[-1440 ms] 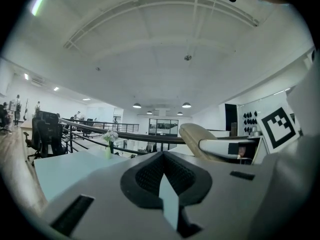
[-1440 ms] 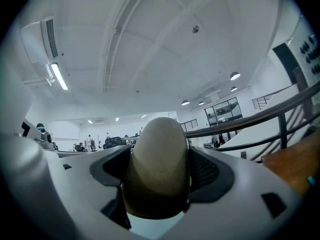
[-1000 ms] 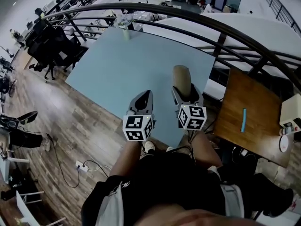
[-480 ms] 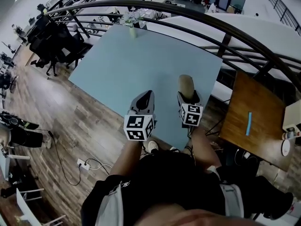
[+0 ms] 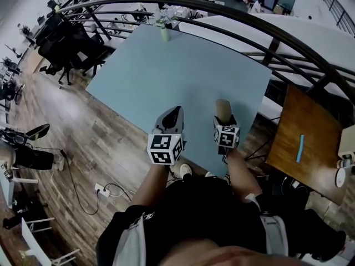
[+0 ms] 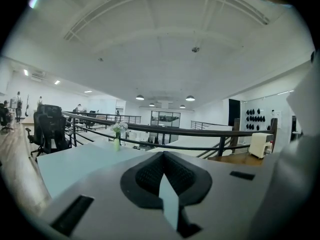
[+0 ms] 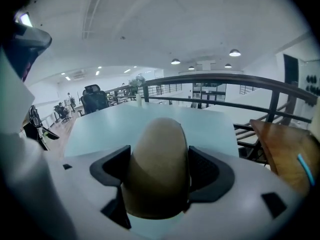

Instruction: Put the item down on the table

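Note:
In the head view, my right gripper (image 5: 223, 116) is shut on a tan rounded item (image 5: 222, 107), held over the near right part of the light blue table (image 5: 166, 76). The right gripper view shows the tan item (image 7: 157, 159) filling the gap between the black pads (image 7: 112, 169), with the table (image 7: 125, 119) stretching ahead. My left gripper (image 5: 172, 112) hovers beside it to the left, over the table's near edge. Its jaws (image 6: 163, 166) are shut with nothing in them.
A small vase with flowers (image 5: 165, 32) stands at the table's far edge. A black railing (image 5: 249, 24) curves behind and to the right. A wooden side table (image 5: 319, 132) with a blue object (image 5: 300, 148) is at the right. Office chairs (image 5: 66, 49) stand at the left.
My right gripper has sunk toward the table with the tan item still in it, its cube looking smaller. The left gripper has hardly moved.

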A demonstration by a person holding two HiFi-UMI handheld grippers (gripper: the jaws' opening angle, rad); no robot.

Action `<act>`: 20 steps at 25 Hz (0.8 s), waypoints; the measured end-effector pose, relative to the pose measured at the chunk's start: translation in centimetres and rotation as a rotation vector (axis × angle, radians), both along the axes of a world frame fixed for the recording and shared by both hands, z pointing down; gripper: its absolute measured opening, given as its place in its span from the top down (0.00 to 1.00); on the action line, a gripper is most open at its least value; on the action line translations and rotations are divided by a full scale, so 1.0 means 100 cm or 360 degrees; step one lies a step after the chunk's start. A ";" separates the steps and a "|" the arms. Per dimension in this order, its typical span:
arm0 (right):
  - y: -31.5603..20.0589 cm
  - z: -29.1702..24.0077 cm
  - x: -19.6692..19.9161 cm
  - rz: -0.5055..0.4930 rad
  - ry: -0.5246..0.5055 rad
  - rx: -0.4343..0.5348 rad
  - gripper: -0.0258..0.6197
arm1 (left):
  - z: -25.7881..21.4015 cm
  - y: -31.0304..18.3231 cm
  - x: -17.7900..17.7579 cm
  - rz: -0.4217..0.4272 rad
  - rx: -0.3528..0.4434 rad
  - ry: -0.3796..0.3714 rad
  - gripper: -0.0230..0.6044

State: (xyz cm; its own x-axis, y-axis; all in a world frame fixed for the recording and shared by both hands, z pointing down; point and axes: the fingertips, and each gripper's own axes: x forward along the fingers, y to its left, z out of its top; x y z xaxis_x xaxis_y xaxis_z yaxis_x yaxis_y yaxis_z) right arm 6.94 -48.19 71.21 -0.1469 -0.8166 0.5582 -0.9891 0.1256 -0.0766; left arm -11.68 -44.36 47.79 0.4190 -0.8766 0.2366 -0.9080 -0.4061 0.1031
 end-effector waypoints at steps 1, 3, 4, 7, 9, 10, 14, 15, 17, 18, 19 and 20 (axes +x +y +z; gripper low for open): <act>0.001 0.006 -0.002 0.0000 0.0006 -0.0026 0.39 | 0.000 -0.001 -0.003 -0.0003 -0.0001 0.0000 0.95; 0.002 0.015 -0.004 0.0003 0.0023 -0.0069 0.39 | 0.000 -0.003 -0.008 -0.0011 -0.0003 0.0000 0.95; 0.003 0.019 -0.005 0.0003 0.0029 -0.0088 0.39 | 0.001 -0.004 -0.010 -0.0014 -0.0004 0.0001 0.95; 0.002 0.036 -0.009 -0.0004 0.0029 -0.0152 0.39 | 0.001 -0.008 -0.015 -0.0019 -0.0003 0.0000 0.95; 0.003 0.042 -0.012 -0.0013 0.0041 -0.0186 0.39 | 0.000 -0.010 -0.016 -0.0018 -0.0001 0.0001 0.95; 0.004 0.043 -0.013 -0.0019 0.0049 -0.0198 0.39 | 0.000 -0.010 -0.016 -0.0017 0.0000 0.0001 0.95; 0.009 0.050 -0.019 -0.0042 0.0069 -0.0255 0.39 | 0.000 -0.014 -0.017 -0.0013 0.0003 -0.0002 0.95; 0.010 0.052 -0.019 -0.0044 0.0078 -0.0274 0.39 | 0.000 -0.015 -0.017 -0.0012 0.0003 -0.0002 0.95; 0.012 0.059 -0.019 -0.0043 0.0089 -0.0321 0.38 | 0.000 -0.018 -0.017 -0.0010 0.0004 -0.0004 0.95; 0.013 0.064 -0.018 -0.0045 0.0087 -0.0347 0.38 | 0.000 -0.018 -0.017 -0.0010 0.0005 -0.0004 0.95; 0.014 0.068 -0.018 -0.0051 0.0084 -0.0368 0.38 | -0.001 -0.019 -0.018 -0.0010 0.0009 -0.0002 0.95; 0.014 0.071 -0.018 -0.0060 0.0081 -0.0385 0.38 | -0.002 -0.020 -0.018 -0.0013 0.0015 0.0001 0.95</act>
